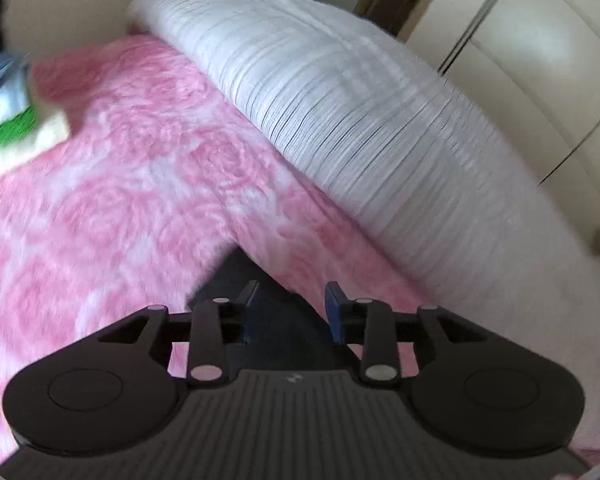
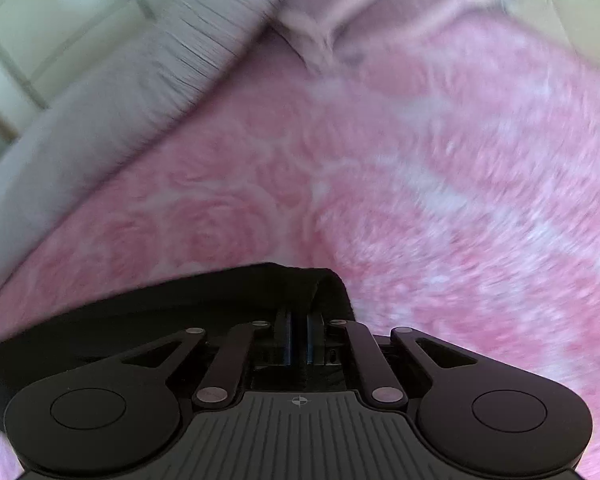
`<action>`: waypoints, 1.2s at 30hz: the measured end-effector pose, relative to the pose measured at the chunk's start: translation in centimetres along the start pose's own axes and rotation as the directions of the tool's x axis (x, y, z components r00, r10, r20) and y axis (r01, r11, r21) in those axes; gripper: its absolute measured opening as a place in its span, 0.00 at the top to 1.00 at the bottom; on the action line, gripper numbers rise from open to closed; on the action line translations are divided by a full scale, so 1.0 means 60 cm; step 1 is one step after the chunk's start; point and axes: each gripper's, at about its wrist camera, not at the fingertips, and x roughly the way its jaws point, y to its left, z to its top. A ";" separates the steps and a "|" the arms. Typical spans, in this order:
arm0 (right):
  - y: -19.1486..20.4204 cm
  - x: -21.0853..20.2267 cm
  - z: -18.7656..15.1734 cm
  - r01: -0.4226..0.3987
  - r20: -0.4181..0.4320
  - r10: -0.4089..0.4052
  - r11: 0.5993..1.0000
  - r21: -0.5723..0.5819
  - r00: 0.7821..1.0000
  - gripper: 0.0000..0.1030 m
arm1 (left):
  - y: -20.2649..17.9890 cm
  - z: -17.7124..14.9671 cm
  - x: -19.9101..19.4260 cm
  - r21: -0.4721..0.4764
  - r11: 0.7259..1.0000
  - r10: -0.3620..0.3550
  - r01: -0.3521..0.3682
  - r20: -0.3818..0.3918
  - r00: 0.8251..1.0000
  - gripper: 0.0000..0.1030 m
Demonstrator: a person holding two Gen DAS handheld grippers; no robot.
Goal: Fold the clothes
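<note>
A dark navy garment (image 1: 276, 312) lies on the pink rose-patterned blanket (image 1: 120, 208). My left gripper (image 1: 292, 312) is open, its blue-padded fingers (image 1: 334, 308) standing either side of a corner of the garment. In the right wrist view the same dark garment (image 2: 172, 304) stretches from the jaws to the left edge. My right gripper (image 2: 300, 340) is shut on the garment's edge, the blue pads pressed close together with the cloth between them. Both views are blurred by motion.
A white ribbed pillow (image 1: 340, 120) lies along the far side of the pink blanket (image 2: 420, 200) and also shows in the right wrist view (image 2: 120, 92). A stack of folded clothes (image 1: 8, 112), blue, green and cream, sits at the left. Cream wardrobe doors (image 1: 540, 60) stand behind.
</note>
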 end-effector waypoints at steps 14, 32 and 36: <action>0.029 -0.024 -0.067 0.111 -0.007 -0.111 0.993 0.037 0.994 0.54 | 0.207 -0.086 0.052 -0.192 0.981 -0.030 0.015 -0.079 0.996 0.55; 0.069 -0.119 -0.170 0.189 0.031 -0.194 0.974 0.121 0.980 0.54 | 0.137 -0.104 0.088 0.391 0.920 -0.068 0.023 0.099 0.993 0.92; 0.068 -0.142 -0.201 0.173 0.035 -0.180 0.974 0.143 0.983 0.54 | 0.149 -0.145 0.120 0.549 0.825 0.083 -0.132 0.113 0.990 0.74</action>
